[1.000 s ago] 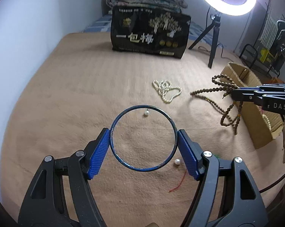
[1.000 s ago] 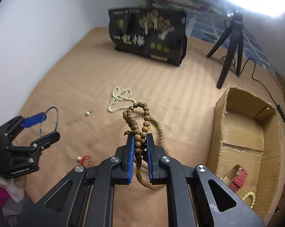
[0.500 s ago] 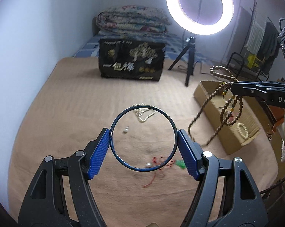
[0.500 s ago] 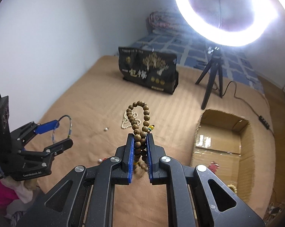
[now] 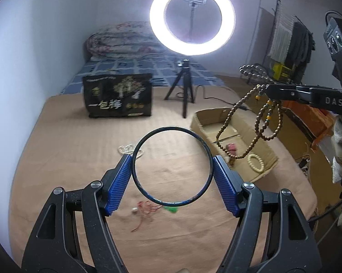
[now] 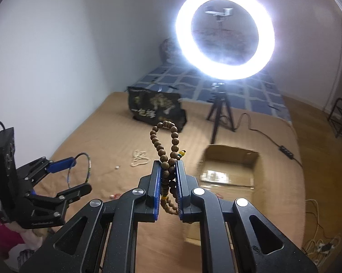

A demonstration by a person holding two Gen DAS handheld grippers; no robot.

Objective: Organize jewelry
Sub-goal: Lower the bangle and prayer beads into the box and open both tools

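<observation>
Left tongs grasp a bangle; right tongs clench wooden beads above a cardboard box holding a cream bracelet.

You have a thin dark blue bangle clamped by its two sides, its ring facing you, up in the air left of the cardboard box. Your brown wooden bead necklace hangs in long loops above the box, with a few yellow and green beads among the brown. Inside the box lie a cream bead bracelet and a small red piece. Left of the box, on the tan blanket, lie a bunched pearl necklace, a loose pearl and, nearer you, a red cord with a green charm.
</observation>
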